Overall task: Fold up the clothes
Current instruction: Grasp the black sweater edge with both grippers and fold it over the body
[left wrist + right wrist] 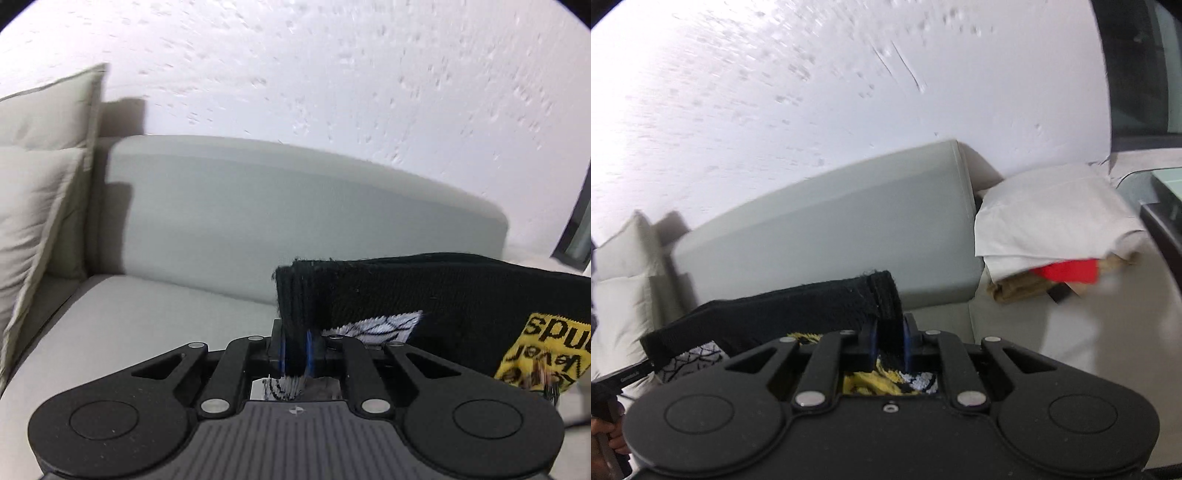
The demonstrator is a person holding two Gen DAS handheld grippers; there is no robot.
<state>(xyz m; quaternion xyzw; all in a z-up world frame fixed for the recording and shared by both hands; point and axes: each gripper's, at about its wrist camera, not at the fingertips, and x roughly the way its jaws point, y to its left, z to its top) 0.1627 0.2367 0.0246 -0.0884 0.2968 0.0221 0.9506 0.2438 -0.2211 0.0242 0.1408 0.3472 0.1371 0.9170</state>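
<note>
Your left claw [295,354] is closed on the ribbed edge of a black knitted garment [424,291], with the blue pads [309,350] pressing the cloth from both sides. Your right claw [888,345] grips the other end of the same edge in the same way. Between them the garment hangs stretched in the air above the sofa seat [122,321]; its yellow patch [546,354] with black letters and a white patterned part show below the edge. Behind it stands the grey backrest [277,206], with cushions [33,206] at the left. At the right end of the sofa lies a pile of clothes [1052,225], white on top and red under it.
</note>
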